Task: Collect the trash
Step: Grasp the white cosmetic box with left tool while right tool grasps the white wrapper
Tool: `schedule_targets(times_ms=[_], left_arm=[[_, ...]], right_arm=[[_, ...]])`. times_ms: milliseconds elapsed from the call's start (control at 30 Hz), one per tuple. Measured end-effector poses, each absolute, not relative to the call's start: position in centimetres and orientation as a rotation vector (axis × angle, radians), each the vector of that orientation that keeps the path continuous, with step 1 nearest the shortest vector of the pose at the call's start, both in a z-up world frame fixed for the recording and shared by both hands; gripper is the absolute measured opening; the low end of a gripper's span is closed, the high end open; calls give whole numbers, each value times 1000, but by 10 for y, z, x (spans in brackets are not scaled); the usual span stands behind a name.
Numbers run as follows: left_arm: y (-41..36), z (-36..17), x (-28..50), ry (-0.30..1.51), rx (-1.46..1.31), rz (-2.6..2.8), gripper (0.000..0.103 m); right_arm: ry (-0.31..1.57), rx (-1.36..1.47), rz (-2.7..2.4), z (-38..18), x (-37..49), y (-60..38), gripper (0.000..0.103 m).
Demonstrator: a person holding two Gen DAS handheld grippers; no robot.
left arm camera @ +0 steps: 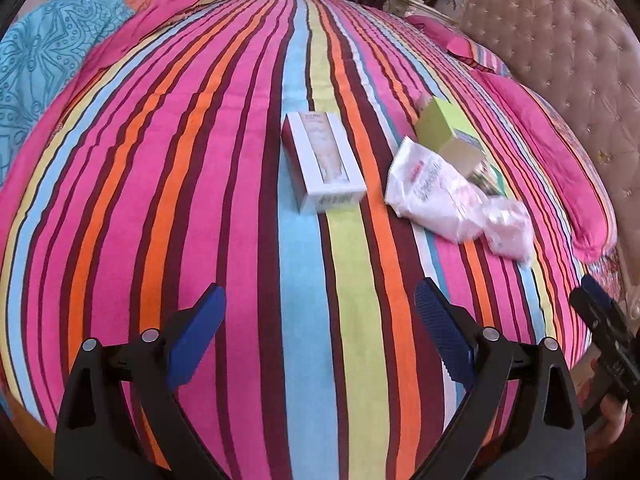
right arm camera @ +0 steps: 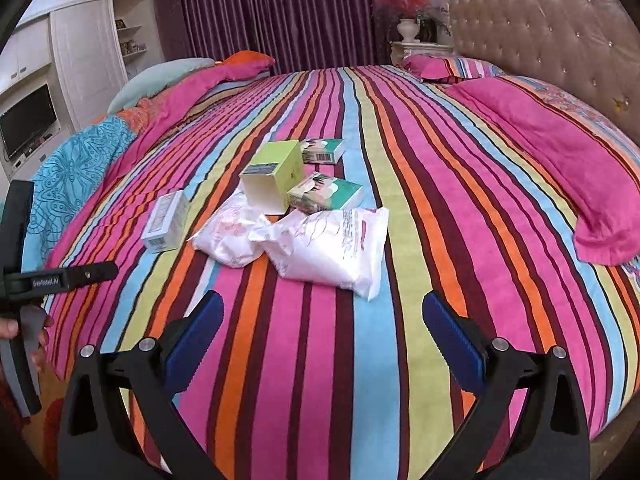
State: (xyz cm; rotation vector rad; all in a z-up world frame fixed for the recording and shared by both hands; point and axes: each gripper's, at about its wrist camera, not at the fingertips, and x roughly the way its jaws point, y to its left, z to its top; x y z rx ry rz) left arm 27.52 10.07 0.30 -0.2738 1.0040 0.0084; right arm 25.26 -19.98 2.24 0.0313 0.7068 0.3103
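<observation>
Boxes (right arm camera: 276, 174), white bags (right arm camera: 332, 248) on striped bedspread (right arm camera: 400, 160), both hand-held grippers gaping

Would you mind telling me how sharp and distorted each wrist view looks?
Left wrist: motion-smeared around the white plastic bag and green box, strong fisheye bulge in the striped bedspread. Right wrist: crisper, the bag's print visible, same bulge, dark corners.

left gripper (left arm camera: 320, 308) jaws wide apart | right gripper (right arm camera: 322, 314) jaws wide apart
</observation>
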Motion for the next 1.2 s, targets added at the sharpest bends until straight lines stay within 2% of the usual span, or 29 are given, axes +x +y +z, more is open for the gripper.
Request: schedule_targets(times_ms=[533, 1067, 1133, 1200], left_arm=[[96, -11, 361, 1059, -235, 88, 92], [95, -35, 397, 1077, -164, 164, 92], [94, -37, 398, 1077, -142, 171, 87], [92, -38, 397, 1065, -102, 184, 77]], right_arm=[[758, -66, 366, 6, 308, -184, 95], [826, -89, 373, -22, 347, -173, 95], [833, -85, 378, -24, 347, -172, 94], [837, -75, 382, -23, 347, -172, 87]])
